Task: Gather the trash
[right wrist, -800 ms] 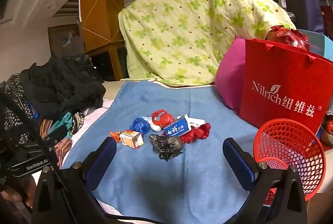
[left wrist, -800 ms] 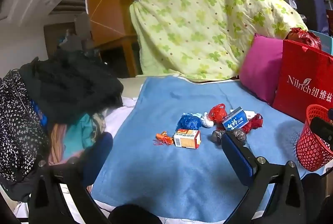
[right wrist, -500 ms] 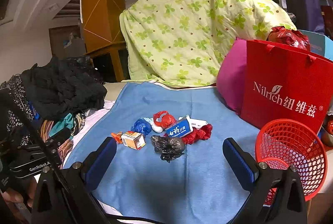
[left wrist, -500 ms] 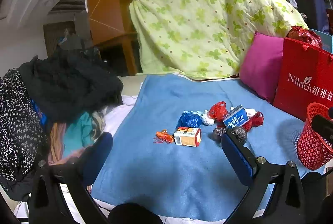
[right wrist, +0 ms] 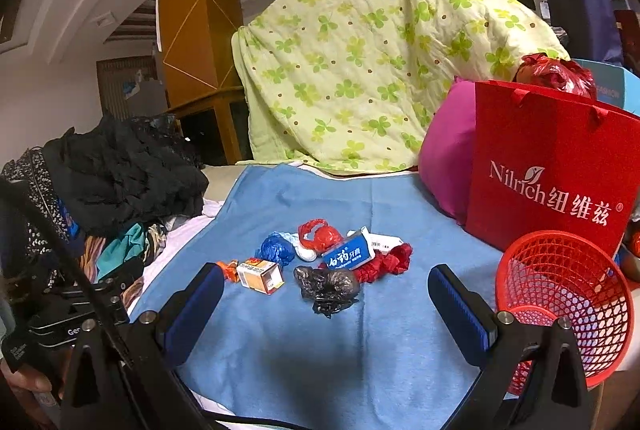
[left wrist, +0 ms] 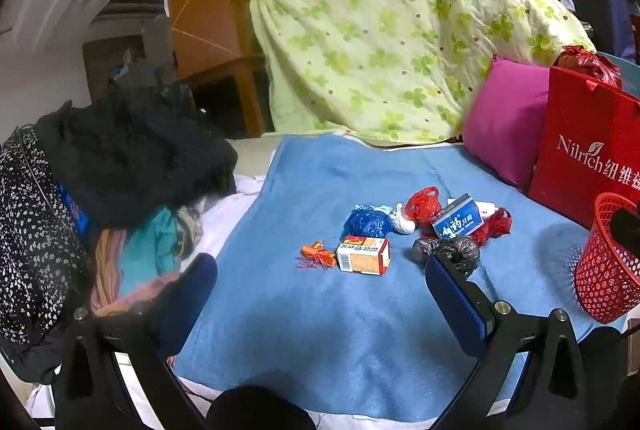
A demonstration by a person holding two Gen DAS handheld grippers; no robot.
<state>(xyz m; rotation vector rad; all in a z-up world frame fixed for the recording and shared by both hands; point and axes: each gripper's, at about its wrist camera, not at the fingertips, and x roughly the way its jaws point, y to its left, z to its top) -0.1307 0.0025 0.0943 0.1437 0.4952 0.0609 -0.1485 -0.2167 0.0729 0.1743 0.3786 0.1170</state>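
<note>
Trash lies in a cluster on the blue blanket [left wrist: 320, 330]: an orange wrapper [left wrist: 318, 256], a small orange-white box [left wrist: 363, 255], a blue crumpled bag [left wrist: 366, 223], a red bag [left wrist: 423, 204], a blue toothpaste box [left wrist: 459, 221], a black crumpled bag [left wrist: 448, 250] and red crumpled plastic [right wrist: 386, 262]. A red mesh basket [right wrist: 568, 294] stands at the right. My left gripper [left wrist: 320, 294] is open and empty, short of the cluster. My right gripper [right wrist: 324, 304] is open and empty, with the black bag [right wrist: 328, 286] just beyond its fingers.
A heap of dark and coloured clothes [left wrist: 100, 190] lies left of the blanket. A pink pillow [left wrist: 504, 122] and a red paper bag [right wrist: 552, 174] stand at the right. A green-patterned quilt [left wrist: 400, 30] hangs behind.
Both grippers have crept slightly forward toward the trash cluster. Both stay open. No item has moved.
</note>
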